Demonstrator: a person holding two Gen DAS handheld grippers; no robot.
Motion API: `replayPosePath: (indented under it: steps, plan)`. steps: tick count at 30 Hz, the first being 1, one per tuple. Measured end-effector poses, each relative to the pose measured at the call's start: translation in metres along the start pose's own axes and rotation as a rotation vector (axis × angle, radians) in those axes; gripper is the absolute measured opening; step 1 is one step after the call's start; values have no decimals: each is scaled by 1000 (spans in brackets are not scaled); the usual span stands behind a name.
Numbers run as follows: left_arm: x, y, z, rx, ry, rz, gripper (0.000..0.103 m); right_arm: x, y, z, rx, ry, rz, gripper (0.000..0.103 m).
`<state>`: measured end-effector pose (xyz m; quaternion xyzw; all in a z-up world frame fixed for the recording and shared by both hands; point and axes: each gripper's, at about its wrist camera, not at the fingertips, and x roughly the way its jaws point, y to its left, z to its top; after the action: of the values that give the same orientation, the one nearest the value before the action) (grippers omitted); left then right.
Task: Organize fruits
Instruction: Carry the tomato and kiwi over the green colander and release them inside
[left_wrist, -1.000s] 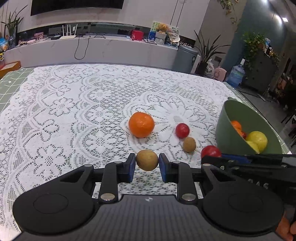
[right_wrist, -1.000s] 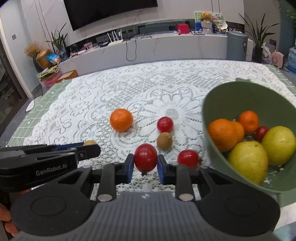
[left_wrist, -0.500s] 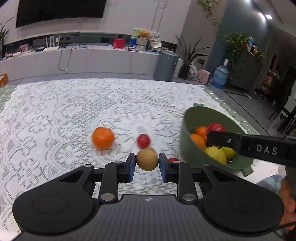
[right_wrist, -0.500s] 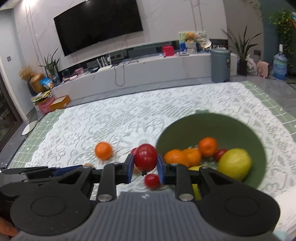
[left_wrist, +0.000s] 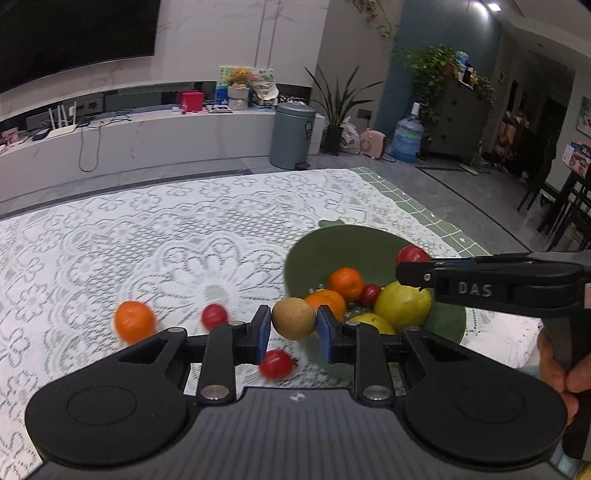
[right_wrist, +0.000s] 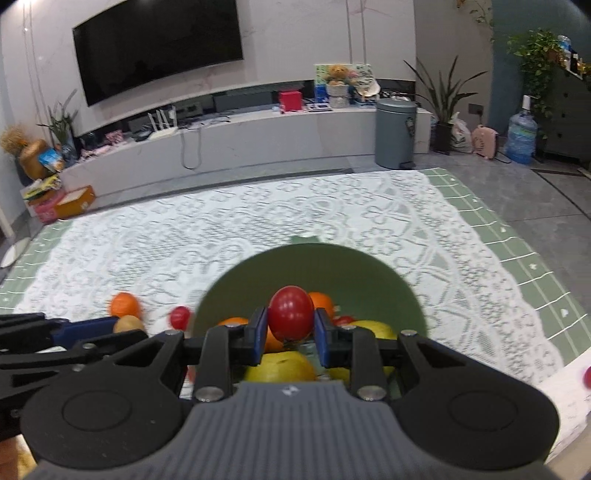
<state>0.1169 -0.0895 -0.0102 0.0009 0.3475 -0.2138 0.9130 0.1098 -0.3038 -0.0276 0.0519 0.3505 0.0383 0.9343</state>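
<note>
Fruits: red tomato (right_wrist: 290, 313) clenched at widest part in right gripper (right_wrist: 290, 334), above green bowl (right_wrist: 258, 273); smooth, soft, bruises easily. Brown kiwi (left_wrist: 294, 318) gripped mid-body by left gripper (left_wrist: 293, 330), beside bowl rim; light, firm.

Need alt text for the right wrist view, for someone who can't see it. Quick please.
The right gripper holds a red tomato in its jaws above a green bowl of oranges and yellow fruit on a white lace tablecloth. At left, the left gripper holds a brown kiwi.
</note>
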Motion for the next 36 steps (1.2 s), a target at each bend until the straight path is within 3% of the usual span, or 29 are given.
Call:
replayPosePath:
  steps: [14, 24, 36]
  plan:
    - [53, -14, 14, 91, 80, 3, 30, 47, -18, 11, 48, 118, 15, 24]
    - [72, -22, 17, 141, 94, 4, 30, 63, -25, 8, 102, 182, 17, 24]
    - [81, -20, 18, 139, 90, 3, 30, 68, -20, 6, 87, 188, 5, 24]
